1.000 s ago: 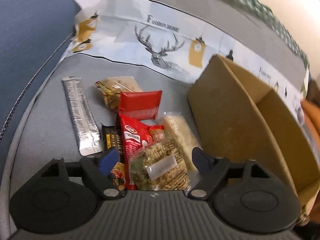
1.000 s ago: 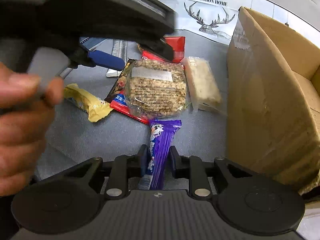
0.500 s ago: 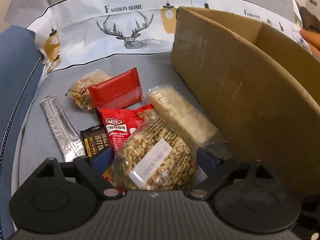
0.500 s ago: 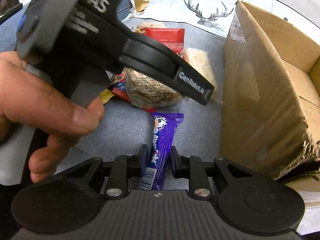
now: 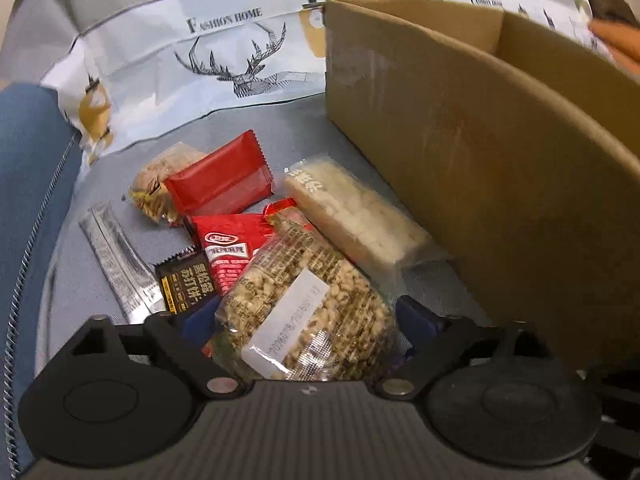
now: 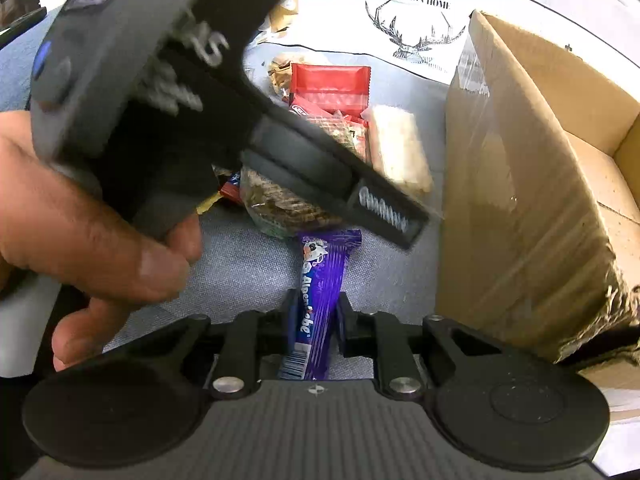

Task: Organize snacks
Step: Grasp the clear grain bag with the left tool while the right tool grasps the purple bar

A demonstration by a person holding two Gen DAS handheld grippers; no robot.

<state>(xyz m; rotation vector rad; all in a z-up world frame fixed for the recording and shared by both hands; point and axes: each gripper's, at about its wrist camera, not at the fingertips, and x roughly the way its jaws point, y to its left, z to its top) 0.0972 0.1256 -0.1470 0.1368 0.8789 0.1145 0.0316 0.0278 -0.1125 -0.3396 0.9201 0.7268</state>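
Right fingers (image 6: 343,316) closing on the purple bar (image 6: 320,300) — left gripper (image 5: 308,316) wide around the seed cake (image 5: 308,312).

Left tool (image 5: 308,320) wide apart — right tool (image 6: 316,316) closing, seemingly clamped.

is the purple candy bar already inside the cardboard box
No, the purple candy bar lies on the grey cloth outside the cardboard box, between the right gripper's fingers.

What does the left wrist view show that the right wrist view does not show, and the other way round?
Only the left wrist view: a silver stick pack, a black packet, and the open left gripper around the round grain cake.
Only the right wrist view: the right gripper closing on a purple candy bar, and a hand.
Both: the cardboard box, the red wrapper and the pale rice bar.
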